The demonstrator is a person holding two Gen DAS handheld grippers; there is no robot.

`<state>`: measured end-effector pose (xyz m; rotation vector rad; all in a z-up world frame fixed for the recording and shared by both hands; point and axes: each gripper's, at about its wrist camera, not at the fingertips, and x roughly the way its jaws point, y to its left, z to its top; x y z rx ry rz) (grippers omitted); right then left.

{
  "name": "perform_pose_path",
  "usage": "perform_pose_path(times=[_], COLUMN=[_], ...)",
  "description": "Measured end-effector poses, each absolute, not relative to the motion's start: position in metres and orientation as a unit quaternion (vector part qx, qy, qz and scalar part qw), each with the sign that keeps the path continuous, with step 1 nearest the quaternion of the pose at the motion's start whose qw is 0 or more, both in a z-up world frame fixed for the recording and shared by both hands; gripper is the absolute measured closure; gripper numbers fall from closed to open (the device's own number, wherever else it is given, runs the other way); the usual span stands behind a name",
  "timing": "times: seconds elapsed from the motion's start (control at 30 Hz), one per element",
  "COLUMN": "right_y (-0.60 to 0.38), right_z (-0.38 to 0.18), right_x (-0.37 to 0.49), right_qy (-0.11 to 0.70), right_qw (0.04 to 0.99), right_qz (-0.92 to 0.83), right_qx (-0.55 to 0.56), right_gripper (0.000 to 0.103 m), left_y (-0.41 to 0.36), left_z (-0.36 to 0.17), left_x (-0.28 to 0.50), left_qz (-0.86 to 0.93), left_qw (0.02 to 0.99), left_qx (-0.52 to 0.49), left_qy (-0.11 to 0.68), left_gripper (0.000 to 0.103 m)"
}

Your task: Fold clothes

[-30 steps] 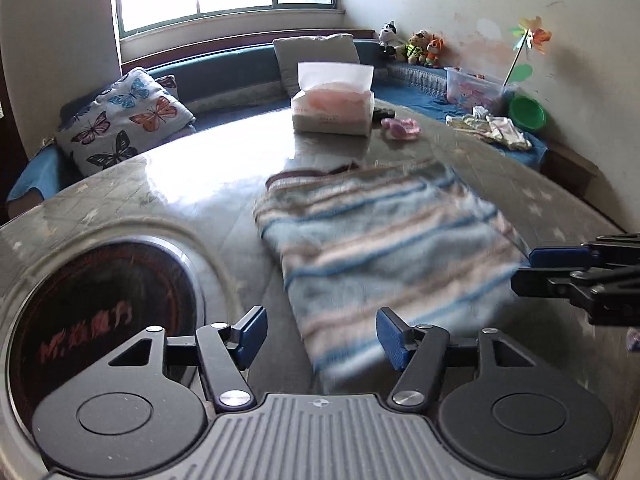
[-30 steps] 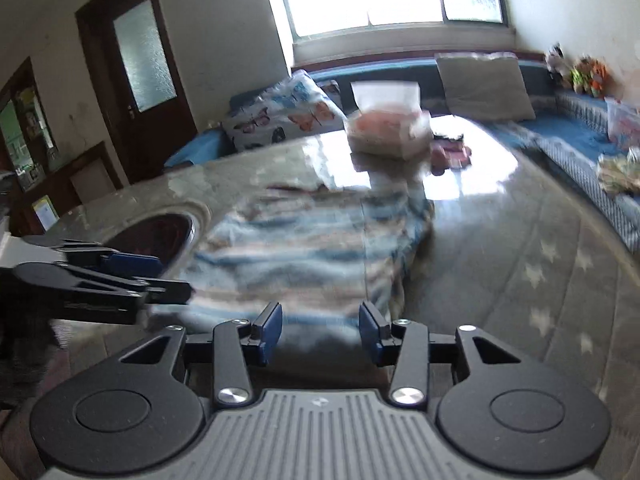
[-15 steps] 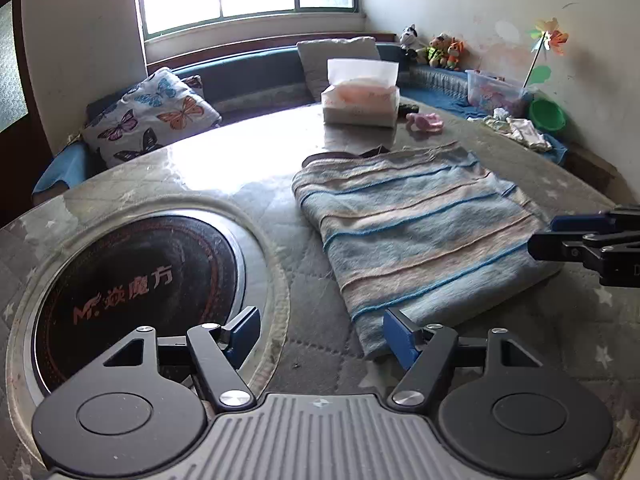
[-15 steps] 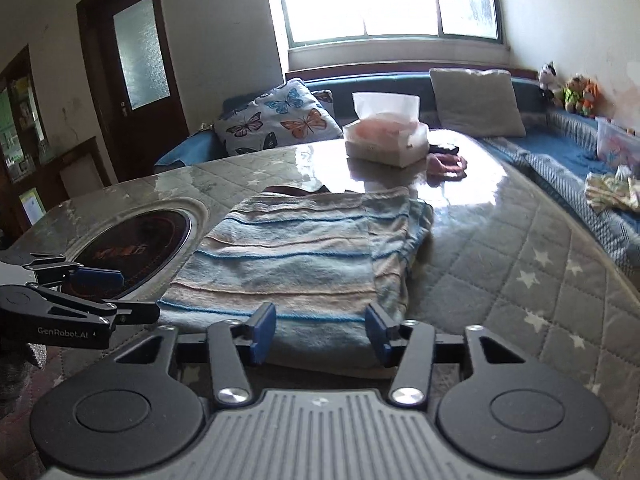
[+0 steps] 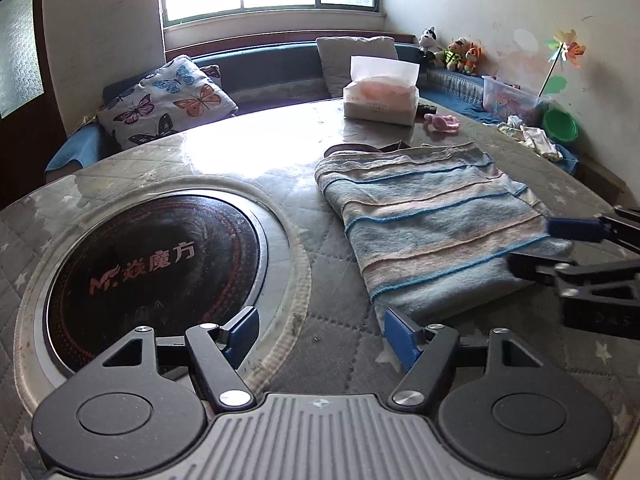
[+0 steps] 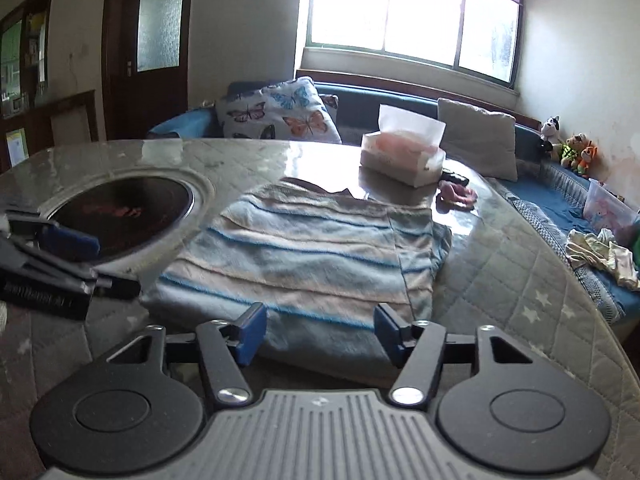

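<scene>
A folded blue and beige striped garment [image 5: 432, 224] [image 6: 312, 252] lies flat on the quilted table [image 5: 328, 344]. My left gripper [image 5: 320, 332] hovers low at the garment's near left corner. Its jaws are opening, and only the garment's corner lies by the right finger [image 5: 400, 336]. My right gripper [image 6: 320, 326] sits at the garment's near edge. Its jaws are opening too, with the cloth lying beyond the gap and neither pad pressing on it. Each gripper shows in the other's view: the right gripper [image 5: 560, 248] at the garment's right corner, the left gripper [image 6: 80, 264] at its left.
A round black hob [image 5: 152, 268] is set into the table on the left. A tissue box [image 5: 380, 96] and a pink item [image 5: 442, 122] sit beyond the garment. Pillows [image 5: 168, 108], plush toys [image 5: 460, 54], a plastic box [image 5: 508, 100] and small clothes [image 6: 600, 252] line the bench.
The left gripper has drawn back and to the left, so the garment is no longer between its fingers. The right gripper's jaws have widened and it has rolled. The garment lies still.
</scene>
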<state>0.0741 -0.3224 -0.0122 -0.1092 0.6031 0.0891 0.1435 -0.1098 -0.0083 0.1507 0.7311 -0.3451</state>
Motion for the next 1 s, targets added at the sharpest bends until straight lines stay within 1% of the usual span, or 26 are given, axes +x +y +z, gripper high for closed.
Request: perform_pose_path(times=[0.07,0.13,0.2,0.23,0.3,0.37,0.47,0.57,1.0], right_y=[-0.317,-0.313,-0.311,-0.311,-0.312,-0.315,-0.318,-0.319,-0.308], right_z=[-0.017,-0.023,-0.027,-0.027,-0.025,-0.024,-0.024,-0.024,-0.024], right_x=[0.077,0.077,0.073,0.070,0.064,0.059,0.054,0.049,0.029], right_qy=[0.302,0.310,0.313,0.312,0.308,0.307,0.308,0.310,0.312], right_qw=[0.951,0.948,0.946,0.947,0.949,0.950,0.951,0.950,0.950], right_qz=[0.045,0.044,0.046,0.045,0.041,0.033,0.020,0.010,-0.015], right_qx=[-0.057,-0.062,-0.063,-0.061,-0.055,-0.045,-0.034,-0.028,-0.010], right_gripper=[0.034,0.032,0.024,0.023,0.016,0.011,0.007,0.000,0.000], left_y=[-0.109,-0.106,-0.104,-0.103,-0.101,-0.099,-0.097,-0.095,-0.078], left_z=[-0.008,-0.008,-0.008,-0.008,-0.008,-0.009,-0.009,-0.009,-0.009], left_x=[0.139,0.134,0.129,0.127,0.123,0.118,0.111,0.105,0.085], left_qz=[-0.168,-0.169,-0.169,-0.169,-0.168,-0.167,-0.166,-0.165,-0.149], left_qw=[0.917,0.917,0.917,0.918,0.919,0.919,0.920,0.921,0.924], left_qx=[0.072,0.071,0.070,0.069,0.066,0.062,0.062,0.060,0.033], left_qy=[0.355,0.354,0.354,0.353,0.352,0.351,0.349,0.347,0.349], left_gripper=[0.025,0.022,0.017,0.014,0.011,0.005,0.001,0.000,0.000])
